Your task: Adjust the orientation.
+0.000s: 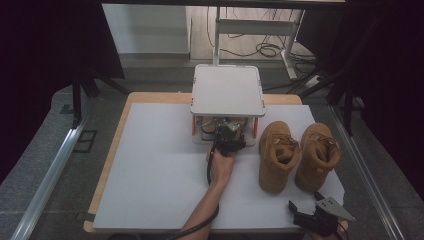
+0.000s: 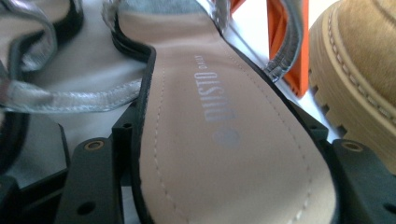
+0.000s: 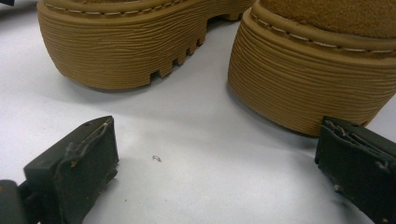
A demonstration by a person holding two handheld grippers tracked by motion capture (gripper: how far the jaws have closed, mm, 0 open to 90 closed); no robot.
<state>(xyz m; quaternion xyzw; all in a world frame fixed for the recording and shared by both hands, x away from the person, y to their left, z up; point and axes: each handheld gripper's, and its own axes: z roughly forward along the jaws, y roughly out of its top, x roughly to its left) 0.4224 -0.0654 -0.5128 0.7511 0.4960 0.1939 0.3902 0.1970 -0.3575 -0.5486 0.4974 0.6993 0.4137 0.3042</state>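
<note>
**Left gripper on a sandal under the rack**

The left forearm stretches straight toward 12 o'clock. The left gripper (image 1: pixel 229 141) pinches one sandal (image 2: pixel 224 140) by its beige insole, under the white rack (image 1: pixel 228 90). The right gripper (image 1: pixel 316 214) rests at 5 o'clock on the desk (image 1: pixel 160 170), jaws spread. Two tan boots (image 1: pixel 277 155) stand at 3 o'clock.

Two tan boots (image 1: pixel 295 155), two sandals (image 2: pixel 224 140), one rack (image 1: pixel 228 91).

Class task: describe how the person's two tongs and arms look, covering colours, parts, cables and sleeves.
Both tongs are black with two blocky jaws. The right tongs carry a grey three-cornered plate. A black cable trails from the left tongs along the forearm, which is bare, with no sleeve.
</note>
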